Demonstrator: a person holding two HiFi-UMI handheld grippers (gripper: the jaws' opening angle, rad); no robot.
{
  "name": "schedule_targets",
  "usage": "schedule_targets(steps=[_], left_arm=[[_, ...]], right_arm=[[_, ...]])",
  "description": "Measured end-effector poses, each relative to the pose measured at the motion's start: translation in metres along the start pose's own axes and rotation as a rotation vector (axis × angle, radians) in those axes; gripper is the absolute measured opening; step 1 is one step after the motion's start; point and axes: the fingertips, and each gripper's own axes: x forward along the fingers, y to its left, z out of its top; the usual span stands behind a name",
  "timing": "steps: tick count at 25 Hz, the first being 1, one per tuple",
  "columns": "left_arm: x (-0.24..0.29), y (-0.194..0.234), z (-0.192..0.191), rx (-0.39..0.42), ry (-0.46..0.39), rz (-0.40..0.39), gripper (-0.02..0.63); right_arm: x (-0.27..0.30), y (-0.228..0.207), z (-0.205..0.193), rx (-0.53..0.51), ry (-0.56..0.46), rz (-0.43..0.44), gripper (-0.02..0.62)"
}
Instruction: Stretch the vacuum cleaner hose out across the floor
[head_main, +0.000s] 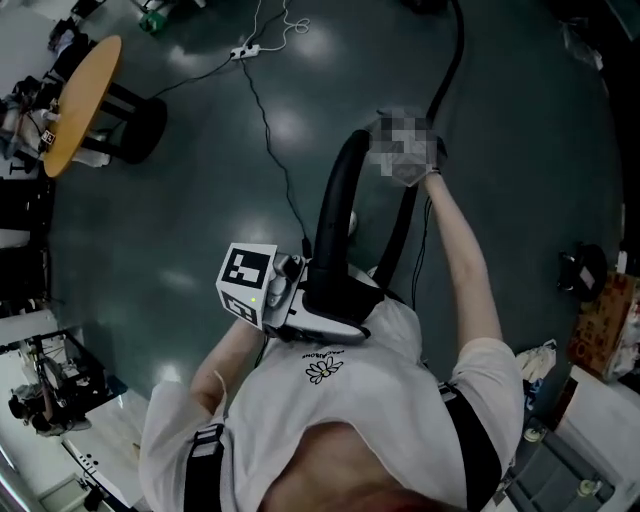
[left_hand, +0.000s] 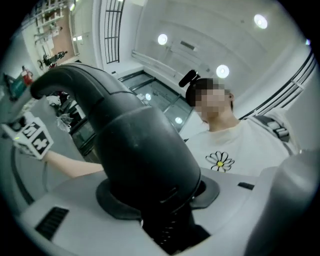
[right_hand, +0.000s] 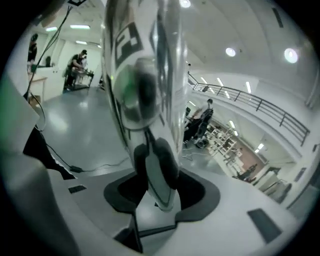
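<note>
Nearest, the person's shirt (head_main: 340, 410) is filling the near edge. At left, the left gripper (head_main: 305, 310) is clamping the curved black handle (left_hand: 135, 150), jaws part-closed on it. Rightward, the right gripper (right_hand: 156, 175) is standing narrowed, grip unreadable, where the hose (head_main: 455, 55) is trailing across the far floor (head_main: 200, 200). Pulling is likely going best kept steady, along the hose's line.

Steep overhead, two close-ups, hose (head_main: 335, 200) shared
</note>
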Motion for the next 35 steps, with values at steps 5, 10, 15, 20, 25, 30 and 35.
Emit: schedule_targets(steps=[5, 10, 15, 20, 25, 30, 35], left_arm=[[-0.050, 0.058, -0.006, -0.002, -0.060, 0.383, 0.255], [-0.078, 0.072, 0.041, 0.007, -0.277, 0.439, 0.362], [-0.051, 0.087, 0.114, 0.308, -0.123, 0.430, 0.436], [0.017, 0.097, 0.176, 0.487, -0.015, 0.320, 0.448], [0.070, 0.091, 0.167, 0.432, 0.148, 0.226, 0.476], [0.094, 0.074, 0.113, 0.316, 0.298, 0.079, 0.474], [0.104, 0.078, 0.074, 0.295, 0.276, 0.138, 0.351]], right_arm=[[-0.076, -0.142, 0.000, -0.263, 0.114, -0.326, 0.184], [-0.200, -0.236, 0.048, -0.540, 0.141, -0.659, 0.186], [-0.290, -0.242, 0.131, -0.952, 0.127, -0.847, 0.202], [-0.318, -0.203, 0.205, -0.969, -0.008, -0.806, 0.202], [-0.350, -0.152, 0.233, -1.084, -0.110, -0.832, 0.202], [-0.359, -0.089, 0.252, -1.224, -0.217, -0.840, 0.202], [-0.362, -0.063, 0.218, -1.119, -0.216, -0.713, 0.243]])
